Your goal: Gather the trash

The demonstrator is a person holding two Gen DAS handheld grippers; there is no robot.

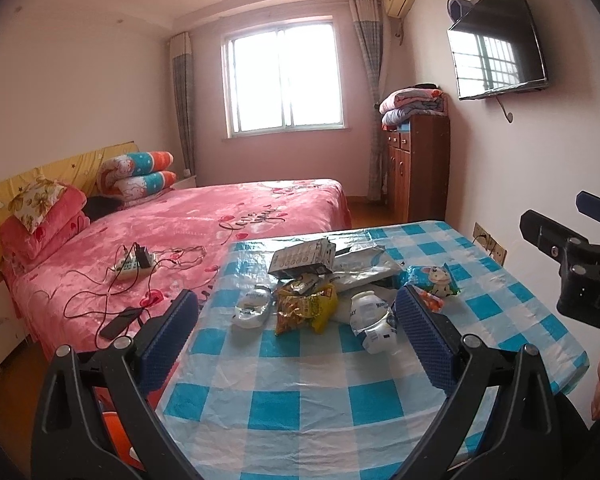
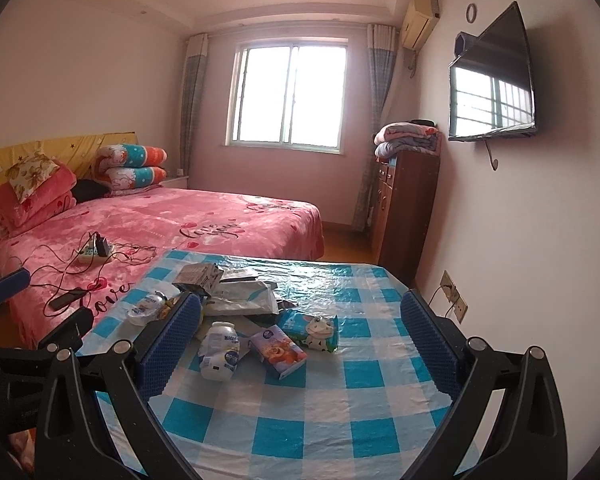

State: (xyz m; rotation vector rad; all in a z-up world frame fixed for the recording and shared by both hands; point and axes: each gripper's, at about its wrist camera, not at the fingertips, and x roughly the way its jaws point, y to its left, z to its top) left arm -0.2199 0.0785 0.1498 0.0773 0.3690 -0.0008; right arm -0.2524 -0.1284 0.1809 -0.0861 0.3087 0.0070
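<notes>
Over the checked table [image 1: 300,408], both grippers wide and empty — left gripper [image 1: 296,340] facing the yellow snack bag [image 1: 306,308] mid-heap, right gripper [image 2: 300,340] near the white bottle [image 2: 220,354]: better to start at the heap's loose near edge — one piece per pinch.

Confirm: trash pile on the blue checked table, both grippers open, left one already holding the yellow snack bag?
Not quite. The left gripper is open and holds nothing; the left wrist view shows the yellow snack bag lying on the table. The right gripper is open too.
</notes>
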